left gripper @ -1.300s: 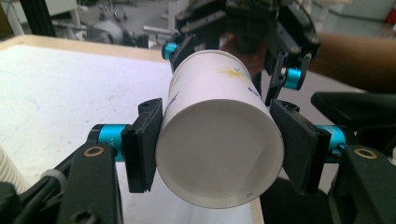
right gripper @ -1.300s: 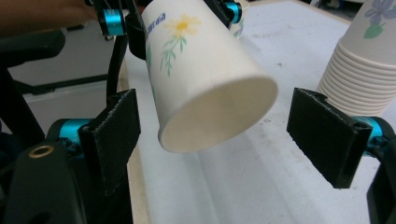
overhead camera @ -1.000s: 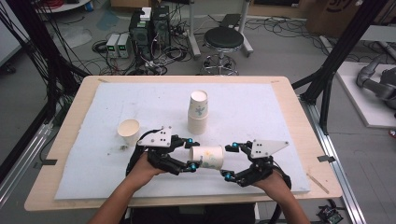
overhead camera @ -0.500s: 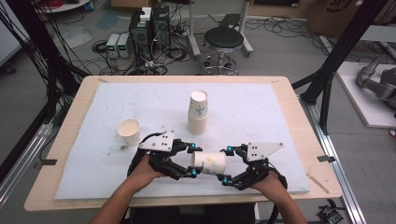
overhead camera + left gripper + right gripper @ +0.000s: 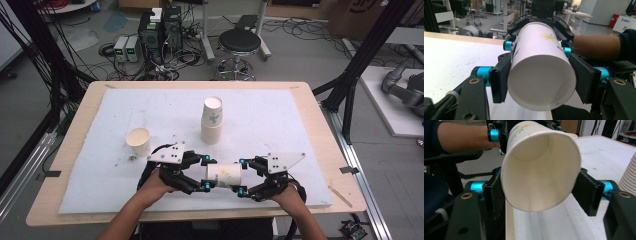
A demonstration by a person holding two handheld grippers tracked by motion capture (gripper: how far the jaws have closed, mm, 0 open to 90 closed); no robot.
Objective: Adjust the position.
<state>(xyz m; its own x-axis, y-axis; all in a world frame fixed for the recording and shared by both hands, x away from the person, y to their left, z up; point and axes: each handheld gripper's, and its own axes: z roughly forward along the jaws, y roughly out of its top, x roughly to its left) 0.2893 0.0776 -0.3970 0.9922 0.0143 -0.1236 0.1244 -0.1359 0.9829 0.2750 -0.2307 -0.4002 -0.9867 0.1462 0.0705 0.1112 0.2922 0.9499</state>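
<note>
While my left gripper [image 5: 204, 174] clamps the paper cup [image 5: 224, 175], my right gripper [image 5: 241, 176], just closing on its other end, should squeeze gently.

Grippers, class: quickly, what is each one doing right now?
Left gripper: shut on the paper cup.
Right gripper: jaws just closing, now shut on the same cup.

Left gripper [image 5: 204, 174] clamped, right gripper [image 5: 242, 176] (jaws just closing) facing it.

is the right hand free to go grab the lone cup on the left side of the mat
Probably not yet: the right tongs, which have just been closing, grip the sideways cup with the left tongs, and the lone cup stands beyond the left hand.
</note>
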